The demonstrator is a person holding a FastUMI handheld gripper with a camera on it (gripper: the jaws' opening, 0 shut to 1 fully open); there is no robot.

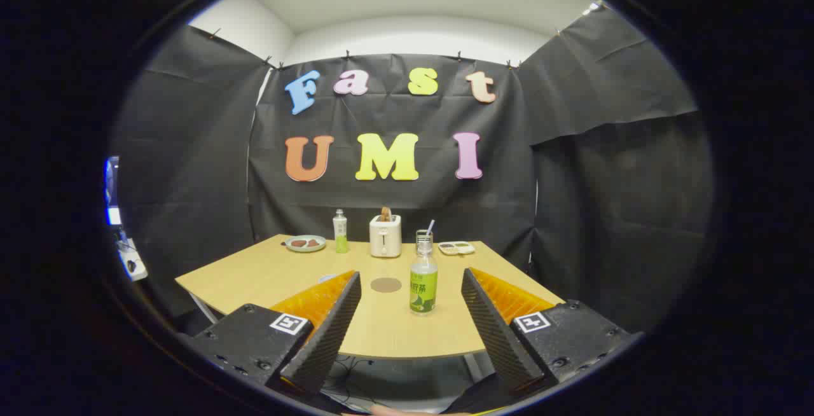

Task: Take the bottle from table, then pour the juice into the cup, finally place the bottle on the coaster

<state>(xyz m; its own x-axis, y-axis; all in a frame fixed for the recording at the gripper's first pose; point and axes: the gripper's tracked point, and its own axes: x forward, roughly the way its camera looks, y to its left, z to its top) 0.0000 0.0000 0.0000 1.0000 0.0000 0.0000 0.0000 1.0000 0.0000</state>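
Note:
A clear bottle (423, 284) with a green label and pale cap stands upright on the wooden table (267, 270), near its front edge. It is ahead of my gripper (410, 274), in line with the gap between the fingers and closer to the right one. The gripper is open wide, holds nothing and hovers off the table's front edge. A round brown coaster (386, 285) lies flat just left of the bottle. A small pale object (327, 278) peeks from behind the left finger; I cannot tell what it is.
Along the table's far edge stand a plate (305, 243) with food, a second bottle (340, 231) with green liquid, a white toaster (385, 236), a small holder (424, 236) with a straw and a shallow tray (456, 248). Black cloth walls close the booth.

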